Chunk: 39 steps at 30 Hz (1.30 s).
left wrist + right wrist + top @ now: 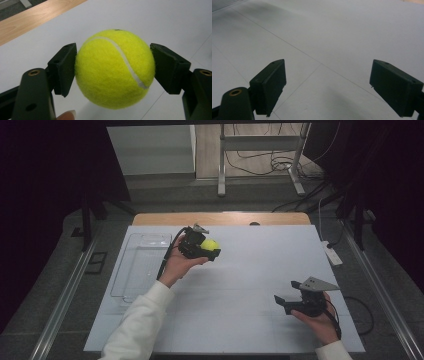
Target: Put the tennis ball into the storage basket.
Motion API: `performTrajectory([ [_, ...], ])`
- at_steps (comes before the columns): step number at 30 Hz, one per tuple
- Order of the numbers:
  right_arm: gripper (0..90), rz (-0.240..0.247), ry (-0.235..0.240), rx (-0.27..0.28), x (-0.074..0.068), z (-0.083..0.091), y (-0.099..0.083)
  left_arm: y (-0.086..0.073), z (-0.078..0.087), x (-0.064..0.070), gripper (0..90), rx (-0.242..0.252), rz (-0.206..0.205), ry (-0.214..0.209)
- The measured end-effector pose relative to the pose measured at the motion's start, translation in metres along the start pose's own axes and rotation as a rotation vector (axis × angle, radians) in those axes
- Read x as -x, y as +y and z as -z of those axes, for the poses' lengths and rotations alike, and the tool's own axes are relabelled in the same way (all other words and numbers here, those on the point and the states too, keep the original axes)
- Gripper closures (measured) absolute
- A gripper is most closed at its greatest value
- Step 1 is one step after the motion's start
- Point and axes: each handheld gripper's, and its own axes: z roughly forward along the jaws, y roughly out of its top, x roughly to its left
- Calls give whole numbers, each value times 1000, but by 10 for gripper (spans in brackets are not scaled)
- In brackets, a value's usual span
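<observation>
A yellow-green tennis ball is clamped between the two black jaws of my left gripper, held a little above the white table left of centre, toward the far side. Both jaw pads press on the ball's sides. My right gripper is near the table's front right, held in a hand, jaws spread wide with nothing between them, over bare white surface.
A clear plastic tray lies at the table's left edge, just left of my left hand. A wooden strip runs along the far edge. A white power strip lies off the right side.
</observation>
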Motion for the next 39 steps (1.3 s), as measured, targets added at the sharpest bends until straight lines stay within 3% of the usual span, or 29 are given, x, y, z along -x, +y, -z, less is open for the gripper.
performTrajectory([
  [26,143,2,0,-1,0,0,0,0,14,-1,264,42,1,1],
  [39,143,1,0,-2,0,0,0,0,23,-3,264,70,-2,24],
])
